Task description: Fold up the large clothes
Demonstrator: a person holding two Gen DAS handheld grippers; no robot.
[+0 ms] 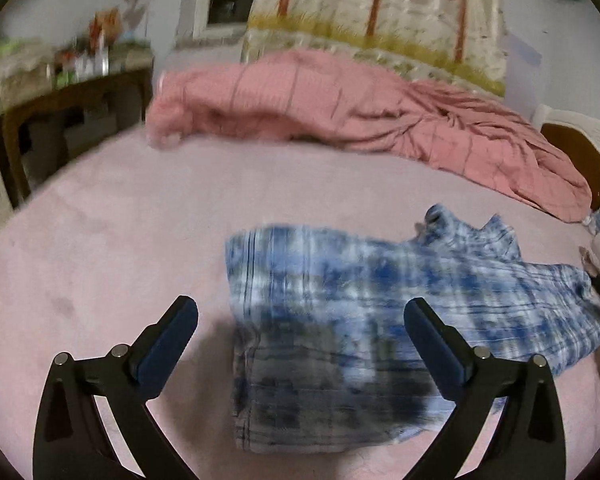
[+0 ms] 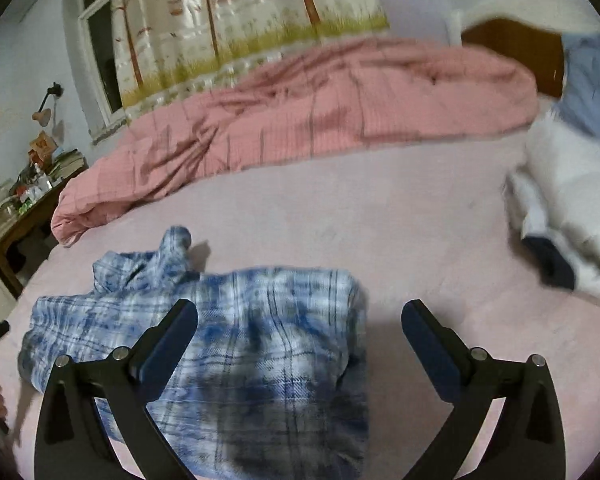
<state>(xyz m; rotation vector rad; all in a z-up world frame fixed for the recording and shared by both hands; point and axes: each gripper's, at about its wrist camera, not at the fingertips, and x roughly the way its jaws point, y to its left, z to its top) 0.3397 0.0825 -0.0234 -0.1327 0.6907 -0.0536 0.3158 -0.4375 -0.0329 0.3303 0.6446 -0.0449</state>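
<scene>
Both my grippers released, empty: left gripper (image 1: pixel 300 312), right gripper (image 2: pixel 300 314) hover over plaid shirt (image 1: pixel 360 320), lying folded mid-bed (image 1: pixel 100 260), below my jaws.

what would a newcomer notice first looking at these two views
The blue plaid shirt, partly folded, lies on the pale pink bed sheet just ahead of both open grippers, the left gripper and the right gripper. Behind it a rumpled pink quilt stretches across the bed's far side.

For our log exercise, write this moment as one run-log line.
blue-and-white plaid shirt: partly folded on pink bed sheet | left hand-held gripper: open, empty | right hand-held gripper: open, empty
</scene>
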